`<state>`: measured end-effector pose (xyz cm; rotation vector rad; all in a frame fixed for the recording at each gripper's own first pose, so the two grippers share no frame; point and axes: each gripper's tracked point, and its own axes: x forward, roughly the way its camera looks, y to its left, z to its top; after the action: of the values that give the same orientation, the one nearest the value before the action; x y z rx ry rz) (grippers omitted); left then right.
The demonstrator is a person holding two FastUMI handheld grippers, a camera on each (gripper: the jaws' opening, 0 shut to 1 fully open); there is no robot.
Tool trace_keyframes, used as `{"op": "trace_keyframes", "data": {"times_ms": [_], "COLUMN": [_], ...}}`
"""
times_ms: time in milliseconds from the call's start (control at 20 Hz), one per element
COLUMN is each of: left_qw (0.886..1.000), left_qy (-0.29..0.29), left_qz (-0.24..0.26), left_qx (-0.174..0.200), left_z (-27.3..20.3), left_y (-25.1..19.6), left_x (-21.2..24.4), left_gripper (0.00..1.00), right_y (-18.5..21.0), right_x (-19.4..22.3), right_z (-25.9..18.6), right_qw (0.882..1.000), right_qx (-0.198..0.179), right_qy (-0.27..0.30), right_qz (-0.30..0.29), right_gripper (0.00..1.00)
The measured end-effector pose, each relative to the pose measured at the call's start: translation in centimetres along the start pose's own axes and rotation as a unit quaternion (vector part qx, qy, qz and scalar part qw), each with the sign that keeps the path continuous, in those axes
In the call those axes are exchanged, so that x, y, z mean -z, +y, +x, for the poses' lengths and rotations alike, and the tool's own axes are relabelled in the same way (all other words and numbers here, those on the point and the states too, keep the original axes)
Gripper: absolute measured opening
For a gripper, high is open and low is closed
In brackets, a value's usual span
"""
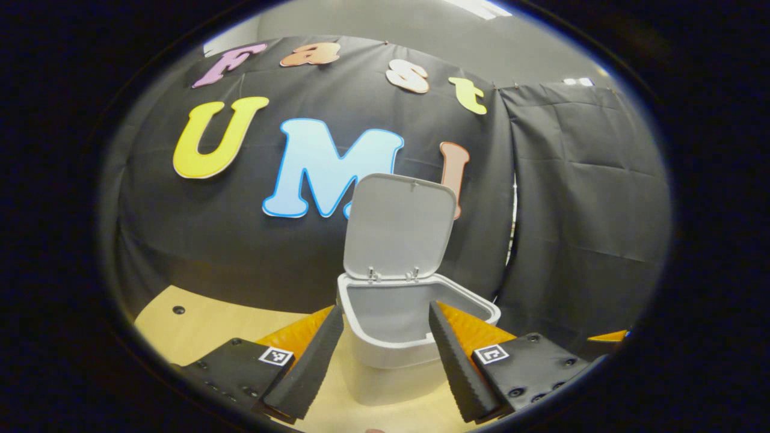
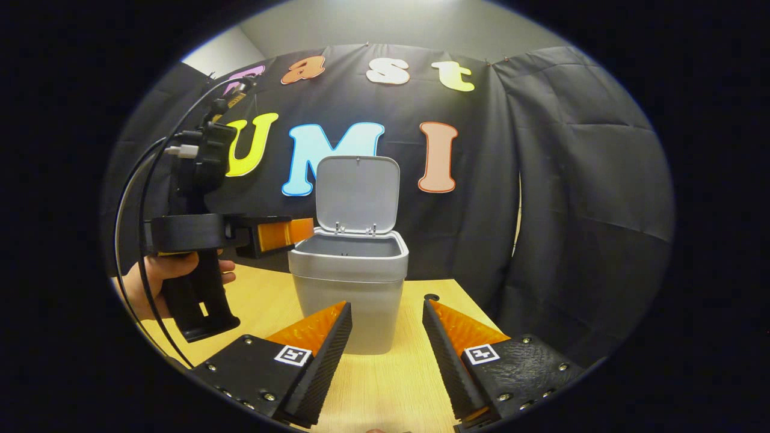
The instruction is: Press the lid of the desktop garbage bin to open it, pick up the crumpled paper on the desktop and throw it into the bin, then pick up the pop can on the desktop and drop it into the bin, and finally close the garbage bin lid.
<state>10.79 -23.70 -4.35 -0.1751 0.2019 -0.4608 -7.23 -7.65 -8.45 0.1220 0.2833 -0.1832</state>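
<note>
Bin [image 2: 349, 282] stood mid-frame with lid [image 2: 357, 192] up, ready for trash. Left gripper [image 1: 385, 337] hovered above its rim, jaws spread, empty; right gripper [image 2: 382, 337] likewise gaped below.

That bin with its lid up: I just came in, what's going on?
A person holds a claw in each hand at a wooden table. The grey desktop bin stands open, its lid upright. The left claw hovers open at the bin's rim; the right claw waits open in front, holding nothing.
</note>
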Motion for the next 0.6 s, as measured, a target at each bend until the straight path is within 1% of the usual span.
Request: {"op": "trace_keyframes", "data": {"times_ms": [150,200,350,400,600], "left_qw": [1.0,1.0,0.999,0.999,0.997], "left_qy": [-0.004,-0.002,0.0,0.0,0.0], "left_qz": [-0.004,-0.003,0.0,0.0,-0.002], "left_qx": [-0.016,-0.023,-0.047,-0.054,-0.08], "left_z": [-2.3,-2.9,-5.0,-5.5,-7.9], "left_y": [1.3,1.9,3.9,4.6,6.7], "left_x": [0.2,0.4,0.5,0.5,0.5], "left_gripper": [0.94,0.92,0.94,0.93,0.95], "right_y": [1.1,1.3,2.5,2.9,4.4], "right_x": [0.2,0.4,0.4,0.6,0.8], "right_z": [0.4,0.5,0.4,0.5,0.7], "right_qw": [1.0,1.0,0.999,0.999,0.997], "right_qx": [-0.02,-0.025,-0.044,-0.048,-0.068], "right_qy": [0.004,0.006,0.006,0.006,0.009], "right_qz": [-0.004,-0.007,-0.007,-0.01,-0.017], "right_gripper": [0.78,0.78,0.96,0.96,0.96]}}
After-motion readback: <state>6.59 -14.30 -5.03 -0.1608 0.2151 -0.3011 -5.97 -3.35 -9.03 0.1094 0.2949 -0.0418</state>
